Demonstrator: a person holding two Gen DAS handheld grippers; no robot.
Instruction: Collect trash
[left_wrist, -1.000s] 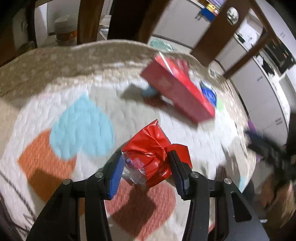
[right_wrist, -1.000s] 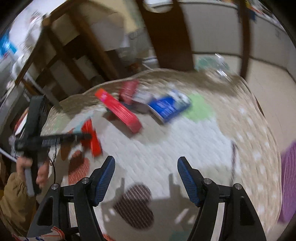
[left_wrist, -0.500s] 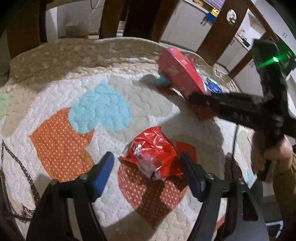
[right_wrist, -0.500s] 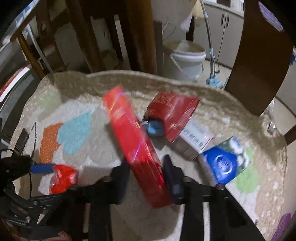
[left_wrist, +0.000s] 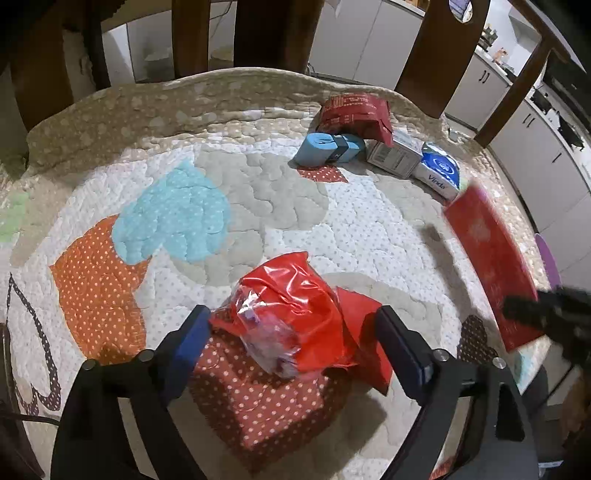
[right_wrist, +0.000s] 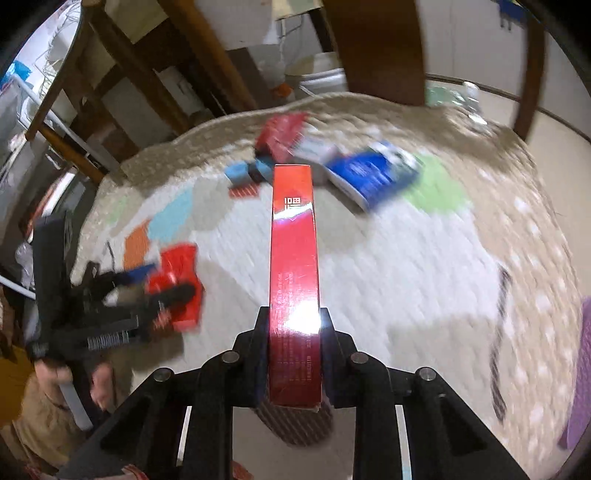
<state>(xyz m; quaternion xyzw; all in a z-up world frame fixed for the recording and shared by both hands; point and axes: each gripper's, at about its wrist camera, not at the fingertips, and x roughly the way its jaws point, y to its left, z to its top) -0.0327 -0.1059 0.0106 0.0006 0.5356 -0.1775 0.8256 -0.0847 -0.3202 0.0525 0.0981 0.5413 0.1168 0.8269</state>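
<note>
My right gripper (right_wrist: 294, 354) has just clamped on the long red box (right_wrist: 294, 266), which juts toward twelve o'clock. My left gripper (left_wrist: 291, 343), jaws just spread wide, straddles the crumpled red wrapper (left_wrist: 291, 314) lying on the heart-patterned quilt (left_wrist: 258, 192); more packets sit at one o'clock.

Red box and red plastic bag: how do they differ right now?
The red box is rigid, long and flat-sided; the red plastic bag is soft and crumpled. The box is clamped in the right gripper and stands on its narrow edge; the bag lies loose on the quilt between the open jaws of the left gripper, which have just been opening. Both are glossy red.
</note>
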